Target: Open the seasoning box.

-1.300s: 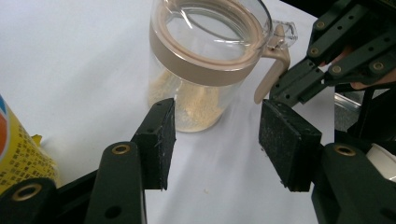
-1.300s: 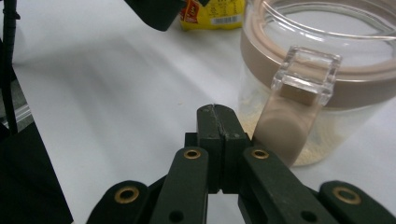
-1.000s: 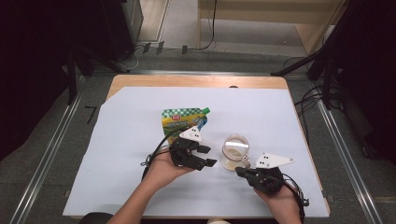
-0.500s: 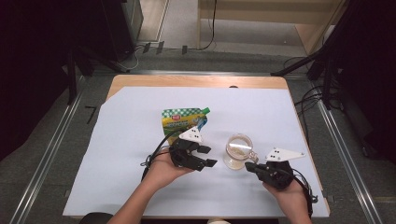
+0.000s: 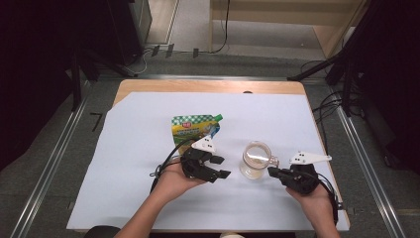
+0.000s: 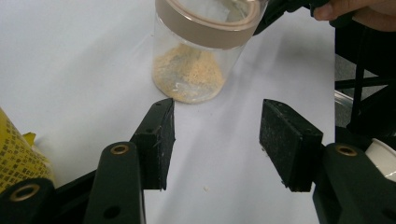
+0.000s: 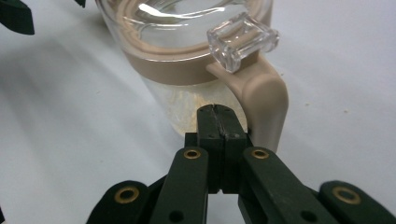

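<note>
The green-and-yellow spouted foil pouch (image 5: 193,127) lies flat, untouched, behind the left gripper (image 5: 218,167), whose jaws stand apart and empty. Just right of it stands the clear lidded jar with a beige band and handle (image 5: 255,159), a little tan powder inside, so filling looks barely begun. The right gripper (image 5: 273,172), jaws pressed together beside the handle, has slid rightward since a second ago.

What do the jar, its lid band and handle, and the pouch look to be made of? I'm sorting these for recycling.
Jar: clear and glossy, glass or hard plastic; the powder shows through the wall. Lid band and handle: matte beige plastic, apparently moulded in one piece. Pouch: printed flexible film, likely plastic laminate, judging by its slightly glossy, creased surface and green spout.
</note>
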`<state>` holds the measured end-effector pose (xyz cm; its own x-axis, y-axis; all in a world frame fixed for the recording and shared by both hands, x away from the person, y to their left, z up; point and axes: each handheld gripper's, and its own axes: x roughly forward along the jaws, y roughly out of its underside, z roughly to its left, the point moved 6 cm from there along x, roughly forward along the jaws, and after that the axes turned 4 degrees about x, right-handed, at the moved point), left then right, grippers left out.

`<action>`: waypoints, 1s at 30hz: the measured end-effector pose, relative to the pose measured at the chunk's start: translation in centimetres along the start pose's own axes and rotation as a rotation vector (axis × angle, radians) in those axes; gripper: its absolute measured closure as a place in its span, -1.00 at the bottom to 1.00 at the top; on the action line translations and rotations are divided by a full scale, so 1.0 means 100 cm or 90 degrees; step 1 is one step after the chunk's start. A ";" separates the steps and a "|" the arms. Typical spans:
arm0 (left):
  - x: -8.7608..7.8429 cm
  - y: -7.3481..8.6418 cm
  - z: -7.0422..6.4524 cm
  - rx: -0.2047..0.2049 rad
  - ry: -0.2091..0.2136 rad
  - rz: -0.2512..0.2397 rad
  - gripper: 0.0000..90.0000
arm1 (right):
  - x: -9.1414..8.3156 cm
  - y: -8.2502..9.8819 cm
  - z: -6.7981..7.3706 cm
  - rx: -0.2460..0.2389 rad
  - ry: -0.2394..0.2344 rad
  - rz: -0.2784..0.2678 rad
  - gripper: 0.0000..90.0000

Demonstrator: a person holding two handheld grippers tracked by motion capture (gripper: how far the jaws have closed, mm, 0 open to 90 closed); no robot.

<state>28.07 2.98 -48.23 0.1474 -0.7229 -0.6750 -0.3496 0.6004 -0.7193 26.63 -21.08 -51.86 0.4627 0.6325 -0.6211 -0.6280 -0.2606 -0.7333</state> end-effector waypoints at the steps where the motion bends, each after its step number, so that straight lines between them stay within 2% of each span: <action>1: 0.000 0.000 0.000 -0.001 0.000 0.001 0.03 | 0.000 0.000 -0.002 0.000 0.002 -0.001 1.00; 10: 0.004 0.001 -0.001 0.002 0.004 0.010 0.03 | 0.001 -0.005 -0.020 -0.002 0.014 -0.003 1.00; 14: 0.006 0.001 -0.002 0.003 0.004 0.011 0.02 | 0.002 -0.009 -0.028 -0.006 0.007 -0.012 1.00; 15: 0.006 0.001 -0.002 0.002 0.001 0.011 0.02 | 0.002 -0.010 -0.030 -0.015 0.006 -0.013 1.00; 19: 0.005 -0.001 -0.004 0.005 -0.001 0.001 0.03 | 0.005 -0.015 -0.040 -0.014 0.006 -0.019 1.00; 24: 0.007 0.001 -0.004 0.007 -0.001 0.011 0.02 | 0.010 -0.019 -0.053 -0.009 0.027 -0.017 1.00; 27: 0.006 0.001 -0.003 0.005 -0.004 0.012 0.02 | 0.007 -0.019 -0.056 0.002 0.018 -0.018 1.00; 30: 0.005 0.001 -0.003 0.000 -0.002 0.006 0.02 | -0.005 -0.024 -0.054 -0.010 0.020 -0.033 1.00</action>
<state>27.79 2.56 -48.62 0.1473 -0.7158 -0.6826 -0.3507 0.6075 -0.7127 31.25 -24.66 -51.31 0.5141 0.6226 -0.5900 -0.5930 -0.2391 -0.7689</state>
